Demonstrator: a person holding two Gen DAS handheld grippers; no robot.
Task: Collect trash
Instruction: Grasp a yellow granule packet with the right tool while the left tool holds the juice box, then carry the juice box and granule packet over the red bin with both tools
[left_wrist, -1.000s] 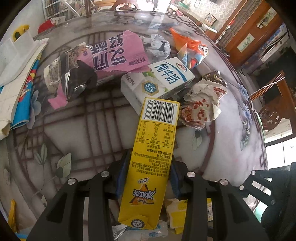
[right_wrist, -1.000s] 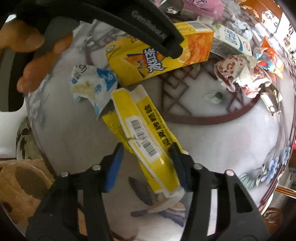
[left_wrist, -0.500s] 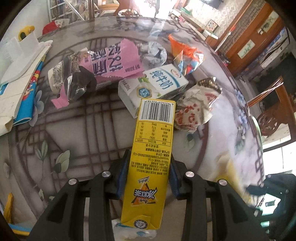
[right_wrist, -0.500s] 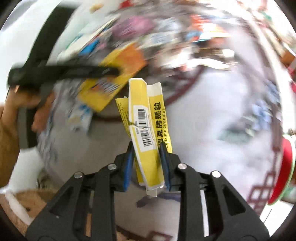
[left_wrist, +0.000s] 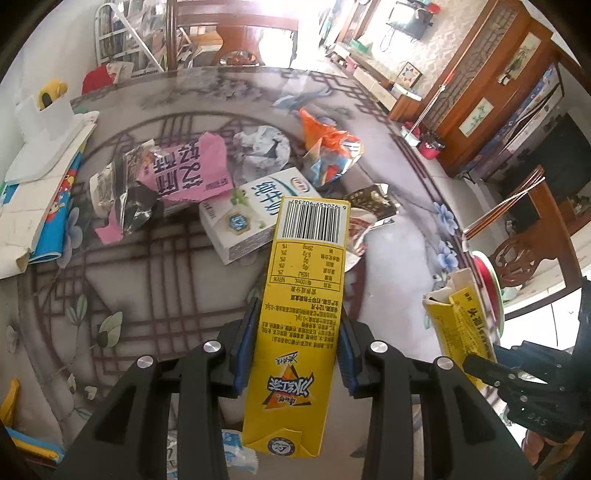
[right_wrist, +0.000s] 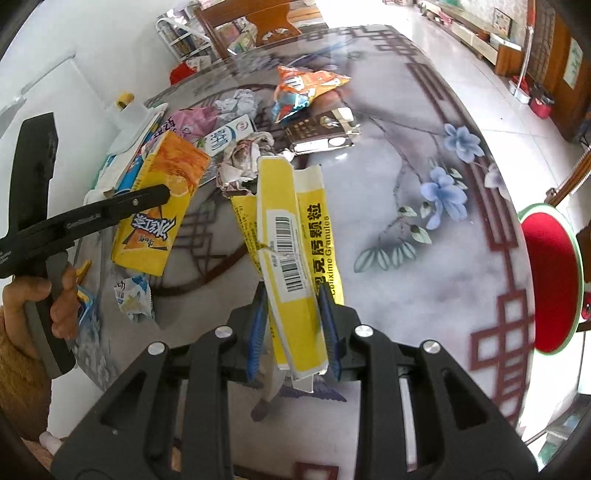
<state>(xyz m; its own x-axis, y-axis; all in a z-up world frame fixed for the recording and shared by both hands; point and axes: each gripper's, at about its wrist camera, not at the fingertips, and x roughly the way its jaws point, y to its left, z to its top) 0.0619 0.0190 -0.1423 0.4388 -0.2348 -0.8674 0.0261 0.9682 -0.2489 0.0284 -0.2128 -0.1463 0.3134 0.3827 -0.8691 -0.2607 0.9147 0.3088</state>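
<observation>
My left gripper is shut on a yellow drink carton and holds it lifted over the table; the same carton shows at the left of the right wrist view. A flattened yellow medicine box is clamped in my right gripper, raised off the table; its top end shows at the right of the left wrist view. On the patterned round table lie a white milk carton, a pink wrapper, an orange snack bag and crumpled paper.
A small blue-white wrapper lies near the table's front edge below the drink carton. White papers and a blue booklet are stacked at the left. A red round stool stands off the table's right edge. A hand grips the left tool's handle.
The right gripper closed on the yellow medicine box, lifted it off the table and rolled upright. The left gripper rose a little with the drink carton.
</observation>
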